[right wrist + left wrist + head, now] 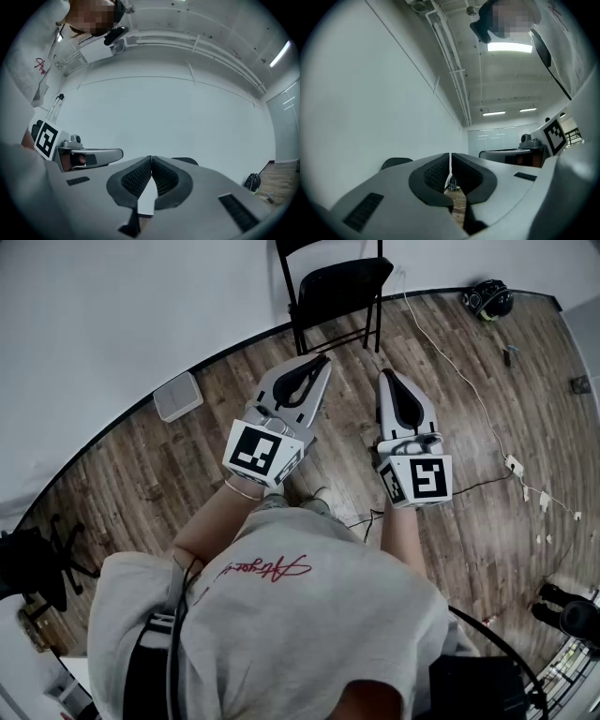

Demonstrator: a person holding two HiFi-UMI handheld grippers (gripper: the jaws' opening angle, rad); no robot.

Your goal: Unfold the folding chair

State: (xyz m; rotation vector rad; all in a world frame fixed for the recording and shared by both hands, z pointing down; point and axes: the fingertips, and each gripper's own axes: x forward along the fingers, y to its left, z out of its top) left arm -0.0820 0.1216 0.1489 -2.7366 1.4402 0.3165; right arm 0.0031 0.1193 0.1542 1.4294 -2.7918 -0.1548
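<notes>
**A:** While the person stands over the wood-plank floor point(141, 474), where is the folding chair point(333, 287)?

**B:** At twelve o'clock against the white wall point(112, 306). It has a thin black frame and a flat dark seat, and it is well apart from both grippers.

**A:** And the jaws?

**B:** On the left gripper point(314, 367) and the right gripper point(392, 379), the ribbed black pads are pressed together with nothing between them.

**A:** What does only the head view show?

**B:** A white cable point(450, 362) snaking over the wood grain. The gripper views catch just a dark rounded edge of the chair.
</notes>
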